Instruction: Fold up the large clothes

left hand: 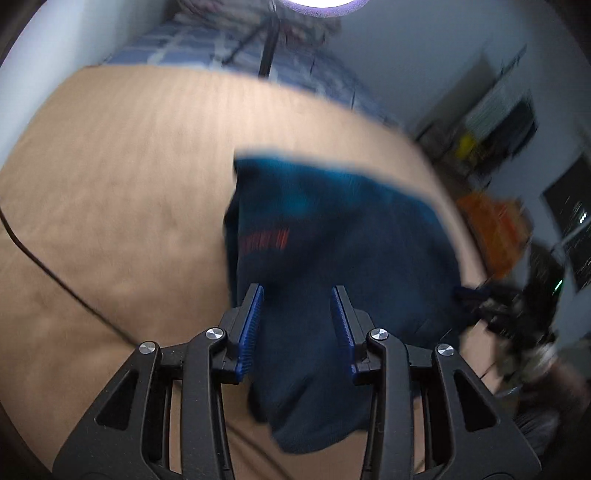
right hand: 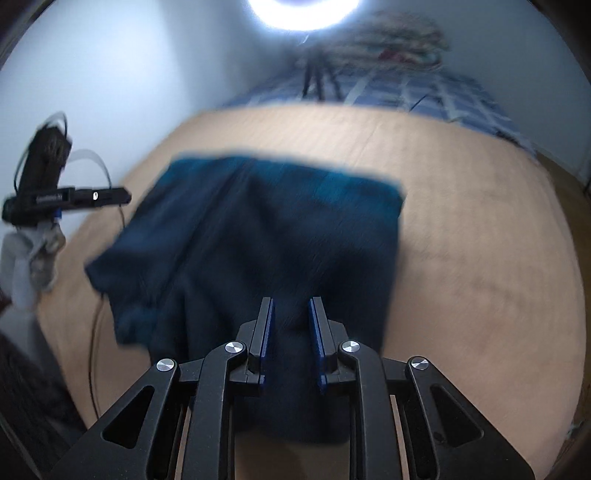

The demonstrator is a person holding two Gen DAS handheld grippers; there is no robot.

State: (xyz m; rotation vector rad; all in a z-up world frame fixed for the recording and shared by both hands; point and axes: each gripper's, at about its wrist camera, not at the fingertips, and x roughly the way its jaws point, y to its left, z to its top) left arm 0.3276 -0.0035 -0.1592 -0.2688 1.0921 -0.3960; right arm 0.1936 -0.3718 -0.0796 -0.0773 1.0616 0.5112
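A dark blue garment [left hand: 332, 258] with a red print lies partly folded on a tan wooden table [left hand: 129, 184]. My left gripper [left hand: 297, 291] hovers over its near part with jaws wide apart and nothing between the pads. In the right wrist view the same garment [right hand: 258, 229] spreads across the table [right hand: 480, 240]. My right gripper [right hand: 291, 302] is over the garment's near edge, jaws partly apart; dark cloth shows between them, no grip evident. The left gripper [right hand: 110, 195] shows far left. Both views are motion-blurred.
A black cable [left hand: 55, 273] runs across the table's left side. A bed with a blue checked cover [right hand: 424, 96] stands behind the table, with a tripod [right hand: 314, 77] before it. A bright ring lamp [right hand: 303, 11] shines above. Orange and dark clutter [left hand: 495, 229] sits at right.
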